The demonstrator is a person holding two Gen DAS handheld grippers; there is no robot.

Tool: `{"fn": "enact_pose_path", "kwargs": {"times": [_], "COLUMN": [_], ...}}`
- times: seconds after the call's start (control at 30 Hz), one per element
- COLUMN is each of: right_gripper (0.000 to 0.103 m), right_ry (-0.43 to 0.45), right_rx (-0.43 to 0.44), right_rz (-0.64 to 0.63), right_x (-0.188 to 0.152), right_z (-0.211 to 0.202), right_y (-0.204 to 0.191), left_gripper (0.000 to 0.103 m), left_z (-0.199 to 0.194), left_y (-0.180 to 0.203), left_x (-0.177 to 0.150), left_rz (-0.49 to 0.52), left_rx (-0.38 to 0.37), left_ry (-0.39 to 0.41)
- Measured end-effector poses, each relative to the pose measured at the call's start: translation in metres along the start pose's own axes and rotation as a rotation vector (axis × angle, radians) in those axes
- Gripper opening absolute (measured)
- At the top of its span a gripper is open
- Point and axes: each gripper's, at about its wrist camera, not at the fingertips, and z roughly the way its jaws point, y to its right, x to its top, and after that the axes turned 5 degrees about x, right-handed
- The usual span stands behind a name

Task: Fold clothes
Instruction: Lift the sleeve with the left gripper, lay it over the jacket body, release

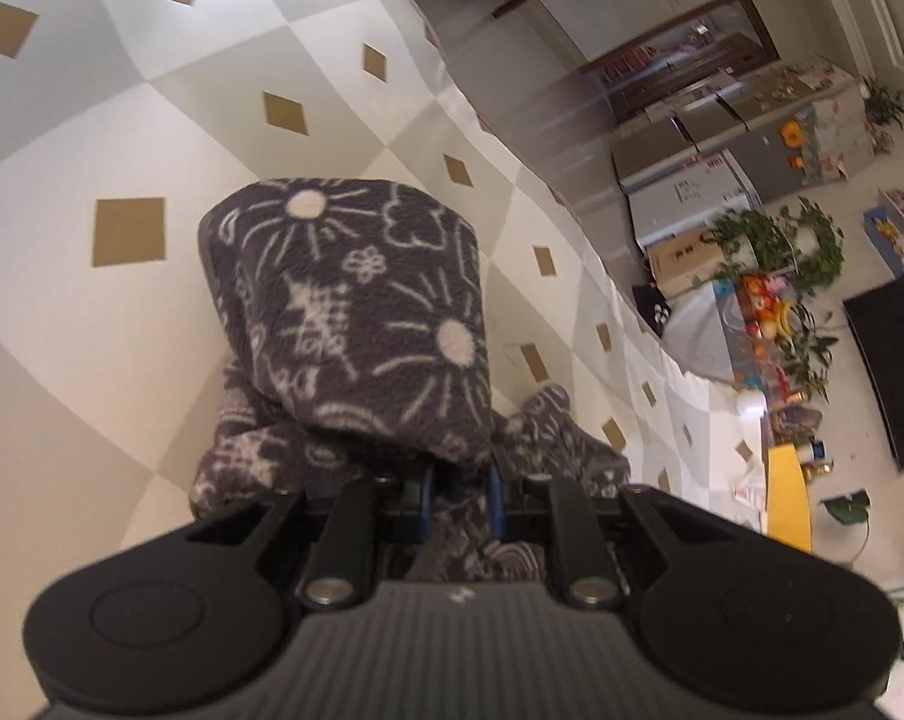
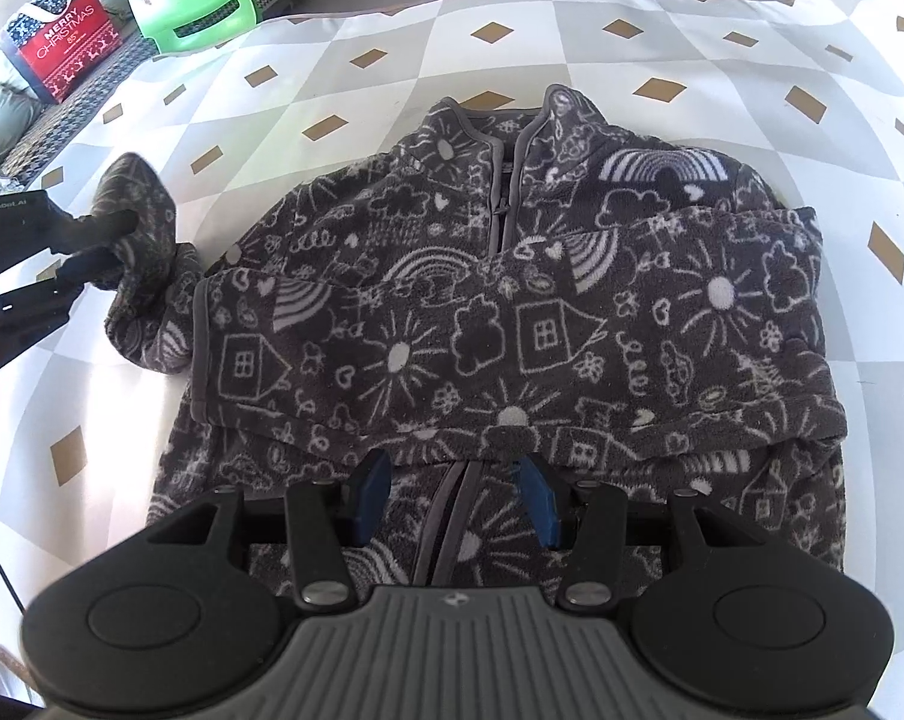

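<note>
A dark grey fleece jacket point(image 2: 511, 330) with white doodle print lies front up on the checked tablecloth point(image 2: 392, 30), collar at the far side. One sleeve is folded across its chest. My left gripper point(image 1: 460, 480) is shut on the other sleeve point(image 1: 356, 312), whose cuff end drapes over the fingers and hides the tips. In the right wrist view the left gripper point(image 2: 101, 240) holds that sleeve point(image 2: 146, 240) lifted at the jacket's left side. My right gripper point(image 2: 454, 480) hovers over the zip at the jacket's near part. Its blue pads point(image 2: 371, 492) stand apart, nothing pinched.
A green plastic chair point(image 2: 194, 6) and a red Christmas bag point(image 2: 62, 36) stand beyond the table's far left edge. In the left wrist view, cabinets point(image 1: 691, 168), plants point(image 1: 799, 240) and a yellow item point(image 1: 787, 498) lie past the table edge.
</note>
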Motion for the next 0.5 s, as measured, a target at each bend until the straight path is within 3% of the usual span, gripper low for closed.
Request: {"fn": "enact_pose_path", "kwargs": {"times": [0.2,0.3,0.4,0.5], "right_gripper": [0.046,0.046,0.046,0.046], "right_ry": [0.057,0.092,0.111,0.118], "right_rx": [-0.066,-0.104,-0.102,-0.07], "right_rz": [-0.017,-0.025,0.005,0.052], "right_x": [0.006,0.011,0.016,0.019], "right_z": [-0.007,-0.012,-0.016,-0.017], "right_y": [0.004,0.008,0.017,0.027], "left_gripper": [0.016,0.016,0.017,0.025], "left_z": [0.014,0.015,0.014,0.008], "left_y": [0.045,0.058,0.069,0.075], "left_x": [-0.048,-0.078,-0.111,-0.135], "left_rz": [0.222,0.285,0.385,0.482], "left_rx": [-0.033,-0.065,-0.045,-0.004], "left_ry": [-0.126,-0.207,-0.291,-0.315]}}
